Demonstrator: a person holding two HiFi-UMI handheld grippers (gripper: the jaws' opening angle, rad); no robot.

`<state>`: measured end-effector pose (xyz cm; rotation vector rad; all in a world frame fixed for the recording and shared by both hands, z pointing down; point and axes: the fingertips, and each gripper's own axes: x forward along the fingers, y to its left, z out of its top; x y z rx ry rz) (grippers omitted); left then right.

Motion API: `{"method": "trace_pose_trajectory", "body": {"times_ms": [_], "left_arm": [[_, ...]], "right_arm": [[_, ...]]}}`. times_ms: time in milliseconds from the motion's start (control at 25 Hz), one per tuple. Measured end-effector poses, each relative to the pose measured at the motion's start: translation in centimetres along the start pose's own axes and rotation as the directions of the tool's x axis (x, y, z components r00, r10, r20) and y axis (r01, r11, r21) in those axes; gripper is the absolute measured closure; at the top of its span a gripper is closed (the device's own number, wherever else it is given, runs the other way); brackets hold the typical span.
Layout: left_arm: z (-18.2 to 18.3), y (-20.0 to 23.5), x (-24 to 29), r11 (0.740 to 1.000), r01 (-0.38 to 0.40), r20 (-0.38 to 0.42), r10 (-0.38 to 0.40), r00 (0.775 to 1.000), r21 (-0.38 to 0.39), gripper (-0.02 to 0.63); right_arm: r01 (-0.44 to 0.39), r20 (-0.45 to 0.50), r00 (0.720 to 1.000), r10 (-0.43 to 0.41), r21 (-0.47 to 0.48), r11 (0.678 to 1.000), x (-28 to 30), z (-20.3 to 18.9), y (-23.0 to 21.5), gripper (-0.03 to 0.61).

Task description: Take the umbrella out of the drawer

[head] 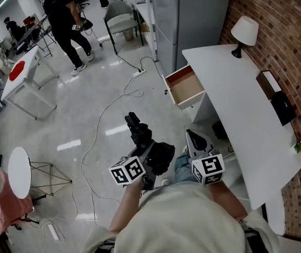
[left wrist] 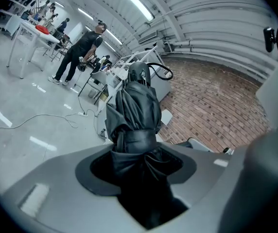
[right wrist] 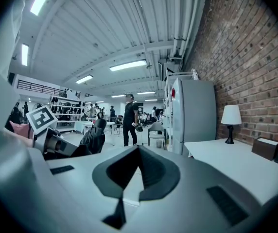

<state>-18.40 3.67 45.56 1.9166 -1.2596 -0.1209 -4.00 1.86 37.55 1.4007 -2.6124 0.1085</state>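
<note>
Left tongs (left wrist: 140,171) grasp the umbrella (left wrist: 134,110); right tongs (right wrist: 138,174) clenched, empty. Only head view shows the open drawer (head: 185,86) ahead.

The right gripper (right wrist: 139,164) has its grey jaws pressed together, with nothing between them. Off to the left, the left gripper (right wrist: 76,149), with its square-marker cube, carries a black folded fabric umbrella (right wrist: 94,136) angled upward. To the right, a white worktop (right wrist: 236,166) stands along a red brick wall (right wrist: 246,57) and bears a white-shaded table lamp (right wrist: 231,123) and a brown box (right wrist: 266,148). Beyond, a person in black clothes (right wrist: 129,123) stands near a tall grey refrigerator (right wrist: 195,113).
</note>
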Motion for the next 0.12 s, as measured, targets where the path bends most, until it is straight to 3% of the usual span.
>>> {"method": "trace_pose_trajectory", "body": {"times_ms": [120], "left_arm": [[0.01, 0.18, 0.41, 1.000, 0.002, -0.006, -0.002, 1.000, -0.008, 0.379]], "right_arm": [[0.003, -0.006, 1.000, -0.003, 0.000, 1.000, 0.34, -0.09, -0.17, 0.577]]}}
